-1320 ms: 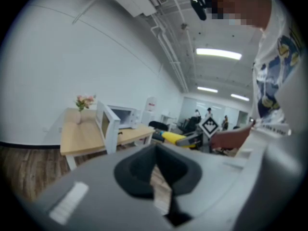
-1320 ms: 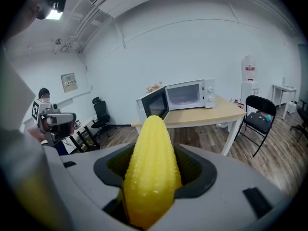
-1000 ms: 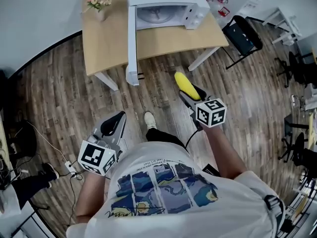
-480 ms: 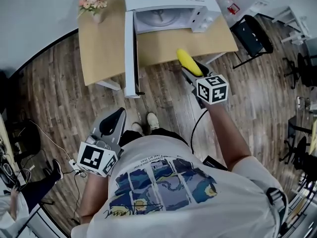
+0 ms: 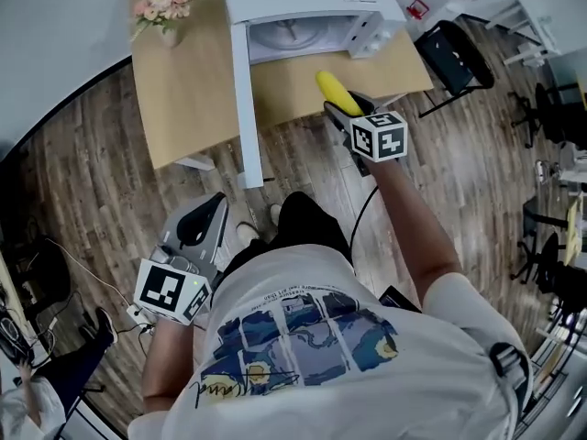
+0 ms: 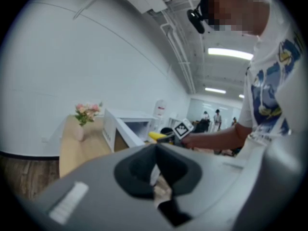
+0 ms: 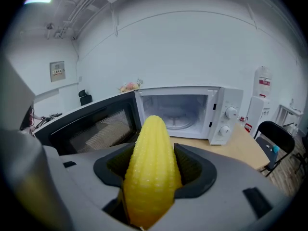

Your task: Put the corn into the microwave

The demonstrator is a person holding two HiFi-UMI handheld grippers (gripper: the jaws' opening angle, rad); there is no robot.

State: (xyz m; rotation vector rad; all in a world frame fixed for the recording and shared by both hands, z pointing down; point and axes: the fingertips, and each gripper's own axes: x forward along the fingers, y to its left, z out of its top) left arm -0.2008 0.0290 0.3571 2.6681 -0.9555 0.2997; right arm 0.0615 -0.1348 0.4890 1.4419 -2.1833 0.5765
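1. The right gripper (image 7: 154, 154) has its fingers clamped on the corn (image 7: 150, 177), tip pointing forward so it can go in nose-first.
2. The corn is up in the air over the near edge of the table (image 5: 183, 108), just short of the microwave (image 7: 192, 110).
3. The door (image 7: 86, 126) is swung wide to the left, so the cavity looks ready for it.
4. The left gripper (image 5: 200, 230) hangs low by the person's side, fingers pressed together on nothing, out of the way.
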